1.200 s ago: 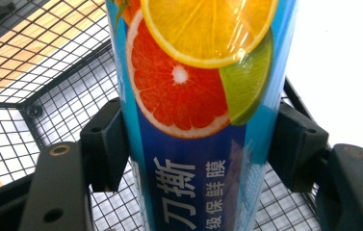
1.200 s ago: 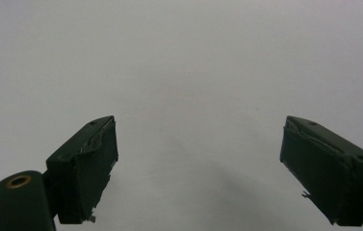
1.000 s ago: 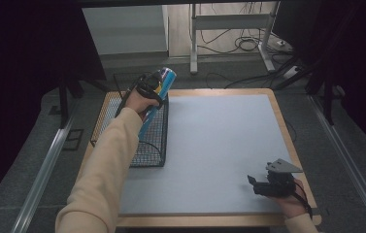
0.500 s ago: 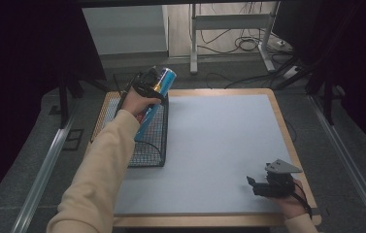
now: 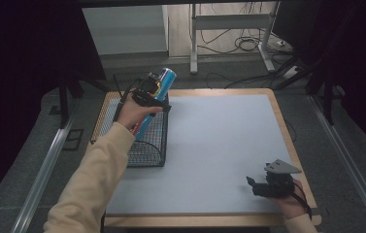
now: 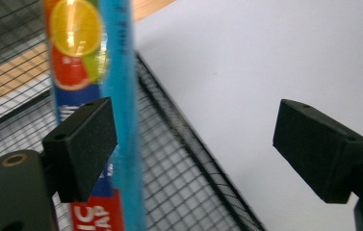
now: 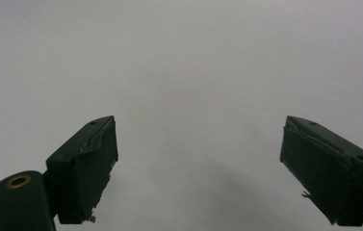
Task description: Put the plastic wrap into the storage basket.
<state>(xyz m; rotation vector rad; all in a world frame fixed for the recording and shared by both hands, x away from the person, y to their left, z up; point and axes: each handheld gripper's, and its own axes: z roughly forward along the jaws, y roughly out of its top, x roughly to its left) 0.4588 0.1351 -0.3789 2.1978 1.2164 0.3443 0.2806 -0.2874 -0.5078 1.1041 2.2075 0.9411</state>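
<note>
Left gripper (image 6: 196, 144) up over the wire basket (image 5: 146, 145) near the tabletop's far left corner, jaws spread wide and lately closing a little from their widest; tall blue tube (image 6: 95, 96) just against the left pad, well clear of the right pad, not pinched. Tube standing tilted in the basket, lower end down inside by the right wall, top end (image 5: 163, 80) poking out past the far rim. Slim cylinder, glossy printed wrap: blue, citrus picture, red band with white letters lower down. Basket of thin black wire mesh, boxy, open-topped, along the left edge. White mat (image 5: 219, 145) smooth and matte over most of the tabletop, pale wooden border (image 5: 282, 126) showing round it; wide bare stretch between basket and right edge. Right gripper (image 5: 263, 187) low at the near right corner, resting by the mat's near edge, black foam-faced pads spread apart, plain white mat (image 7: 193, 72) between them.
</note>
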